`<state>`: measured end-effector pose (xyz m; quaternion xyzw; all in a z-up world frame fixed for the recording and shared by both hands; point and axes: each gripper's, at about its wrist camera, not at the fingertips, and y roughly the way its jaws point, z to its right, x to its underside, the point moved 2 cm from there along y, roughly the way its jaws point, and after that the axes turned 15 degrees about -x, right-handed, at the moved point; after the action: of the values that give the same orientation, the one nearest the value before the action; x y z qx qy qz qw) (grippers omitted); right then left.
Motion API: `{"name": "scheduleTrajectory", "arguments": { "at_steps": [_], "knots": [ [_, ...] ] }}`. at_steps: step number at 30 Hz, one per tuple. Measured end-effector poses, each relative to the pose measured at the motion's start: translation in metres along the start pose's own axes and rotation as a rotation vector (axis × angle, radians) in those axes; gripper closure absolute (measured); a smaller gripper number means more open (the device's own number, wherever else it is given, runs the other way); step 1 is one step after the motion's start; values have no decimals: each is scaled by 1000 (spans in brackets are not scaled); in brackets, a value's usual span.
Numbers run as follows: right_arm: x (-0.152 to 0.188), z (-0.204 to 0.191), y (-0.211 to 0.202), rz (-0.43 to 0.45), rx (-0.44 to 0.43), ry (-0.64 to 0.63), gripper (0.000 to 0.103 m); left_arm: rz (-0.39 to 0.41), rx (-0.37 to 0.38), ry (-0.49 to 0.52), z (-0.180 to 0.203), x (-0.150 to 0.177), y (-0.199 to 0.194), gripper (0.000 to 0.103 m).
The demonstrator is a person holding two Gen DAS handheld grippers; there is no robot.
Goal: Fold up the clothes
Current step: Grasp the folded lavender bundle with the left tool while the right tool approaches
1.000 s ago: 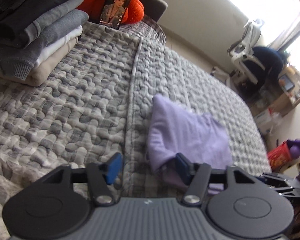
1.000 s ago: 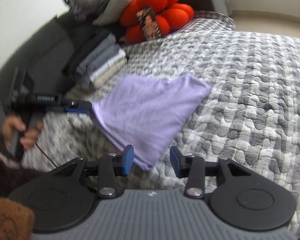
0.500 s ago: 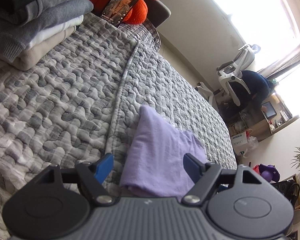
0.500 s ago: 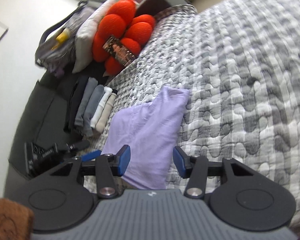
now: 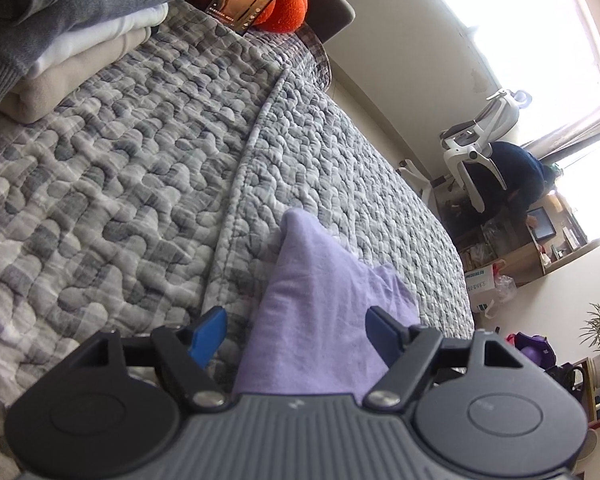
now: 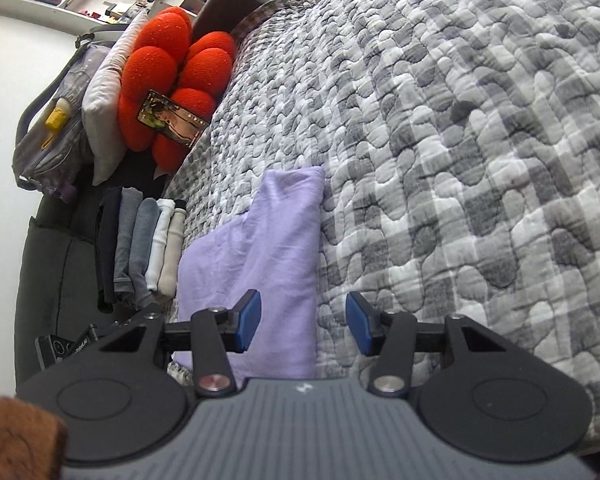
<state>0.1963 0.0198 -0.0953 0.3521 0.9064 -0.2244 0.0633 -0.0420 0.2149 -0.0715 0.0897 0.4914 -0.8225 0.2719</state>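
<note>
Lilac garment [image 5: 320, 304], a soft, lightly creased folded cloth with one corner pointing up the grey quilt [image 5: 120, 184], lies flat near the bed's edge, under the left gripper [image 5: 292, 332] and right gripper [image 6: 302, 322], both with jaws apart and gripping nothing.

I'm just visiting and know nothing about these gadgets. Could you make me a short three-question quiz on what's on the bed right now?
1. True or false: the lilac garment lies on the quilt.
2. What leans on the orange cushion: A) phone, B) book, C) mug?
3. How many folded items are in the stack?

Key: 1 true. 2 A. 3 five.
</note>
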Motion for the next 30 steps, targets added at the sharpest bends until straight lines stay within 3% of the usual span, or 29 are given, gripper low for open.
{"name": "scheduleTrajectory", "arguments": {
  "at_steps": [8, 19, 24, 27, 30],
  "knots": [
    [-2, -3, 12, 56, 14, 22, 53, -5, -14, 17, 14, -4, 14, 31],
    [-7, 2, 26, 111, -32, 53, 59, 17, -6, 23, 21, -3, 30, 36],
    [-5, 5, 31, 136, -25, 37, 76, 52, -32, 48, 25, 1, 31, 55],
    [-4, 4, 33, 146, -26, 32, 77, 48, -24, 13, 24, 2, 33, 69],
    [-3, 2, 36, 151, -18, 18, 77, 51, -29, 7, 26, 4, 33, 72]
  ]
}}
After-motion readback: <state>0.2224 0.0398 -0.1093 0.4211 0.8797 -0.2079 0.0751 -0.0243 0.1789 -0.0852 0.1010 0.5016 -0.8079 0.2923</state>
